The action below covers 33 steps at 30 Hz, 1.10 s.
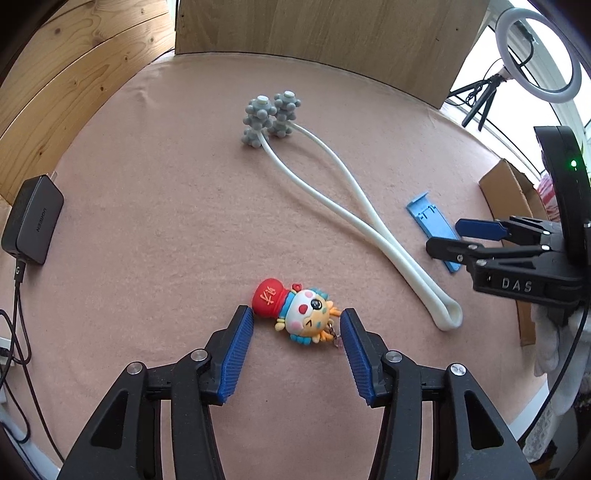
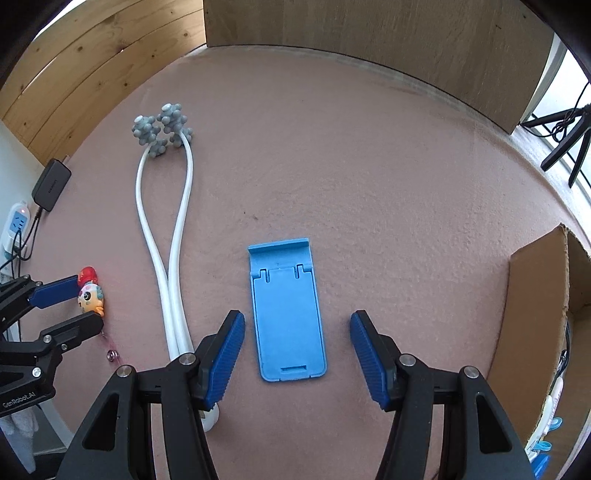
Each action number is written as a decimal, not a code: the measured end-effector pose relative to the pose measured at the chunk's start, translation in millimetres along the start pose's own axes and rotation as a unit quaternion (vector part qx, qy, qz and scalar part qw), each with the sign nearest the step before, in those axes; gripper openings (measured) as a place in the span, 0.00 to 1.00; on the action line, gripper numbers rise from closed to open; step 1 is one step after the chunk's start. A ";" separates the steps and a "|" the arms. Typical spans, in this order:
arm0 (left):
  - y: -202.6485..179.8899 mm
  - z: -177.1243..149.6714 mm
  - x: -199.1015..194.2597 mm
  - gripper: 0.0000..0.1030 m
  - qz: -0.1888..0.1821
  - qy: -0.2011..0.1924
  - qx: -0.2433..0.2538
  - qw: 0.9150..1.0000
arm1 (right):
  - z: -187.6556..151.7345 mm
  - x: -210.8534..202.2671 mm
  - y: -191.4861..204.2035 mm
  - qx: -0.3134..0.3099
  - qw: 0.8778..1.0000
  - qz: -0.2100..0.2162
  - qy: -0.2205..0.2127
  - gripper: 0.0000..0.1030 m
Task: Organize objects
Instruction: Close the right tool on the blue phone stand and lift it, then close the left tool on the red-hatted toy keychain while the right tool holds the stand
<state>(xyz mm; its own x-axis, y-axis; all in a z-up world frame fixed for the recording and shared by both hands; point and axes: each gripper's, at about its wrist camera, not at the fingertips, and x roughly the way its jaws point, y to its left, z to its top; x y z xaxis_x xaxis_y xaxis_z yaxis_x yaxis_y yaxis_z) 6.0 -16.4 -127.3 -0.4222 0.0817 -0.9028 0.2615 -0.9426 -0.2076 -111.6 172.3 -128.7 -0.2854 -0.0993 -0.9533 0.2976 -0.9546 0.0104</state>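
A small cartoon figure keychain (image 1: 295, 314) with a red hat lies on the pink cloth, right between the tips of my open left gripper (image 1: 297, 321); the pads flank it without squeezing. The same keychain (image 2: 90, 293) shows at the left of the right wrist view, with the left gripper (image 2: 70, 306) around it. A flat blue phone stand (image 2: 286, 314) lies between the blue pads of my open right gripper (image 2: 297, 325), untouched. In the left wrist view the phone stand (image 1: 430, 221) sits under the right gripper (image 1: 450, 236). A white looped neck massager (image 1: 354, 206) with grey knobbed balls lies between both objects.
An open cardboard box (image 2: 535, 317) stands at the table's right edge. A black charger (image 1: 33, 219) with cables sits at the left edge, beside a power strip (image 2: 14, 229). Wooden boards (image 1: 314, 26) wall the back. A ring light (image 1: 537, 55) stands at the far right.
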 end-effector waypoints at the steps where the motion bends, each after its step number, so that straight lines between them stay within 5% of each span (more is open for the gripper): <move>1: -1.1 0.3 0.3 0.51 0.003 -0.003 0.002 1.000 | -0.2 -0.2 1.4 -0.005 1.000 -0.006 -0.001 0.51; 5: -4.6 -2.9 -2.4 0.50 0.008 -0.007 0.011 1.000 | -0.6 -2.9 4.1 -0.014 1.000 -0.002 -0.004 0.33; 15: -1.2 -5.0 -6.5 0.45 -0.004 -0.012 0.002 1.000 | -15.2 -9.6 -7.8 0.028 0.999 0.012 -0.017 0.32; 16: -0.5 -4.9 -6.5 0.29 -0.009 -0.012 0.000 1.000 | -16.4 -10.5 -10.9 0.036 0.999 0.016 -0.019 0.32; 33: 12.3 -1.9 -7.8 0.30 -0.008 -0.018 -0.012 1.000 | -48.9 -65.0 -31.6 0.089 0.993 0.030 -0.074 0.32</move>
<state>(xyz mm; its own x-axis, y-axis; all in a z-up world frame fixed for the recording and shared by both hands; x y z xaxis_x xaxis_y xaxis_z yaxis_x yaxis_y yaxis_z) 14.2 -28.0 -123.5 -0.4572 0.0849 -0.8853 0.2755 -0.9329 -0.2317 -57.9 222.6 -81.8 -0.4063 -0.1856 -0.8947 0.1570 -0.9788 0.1317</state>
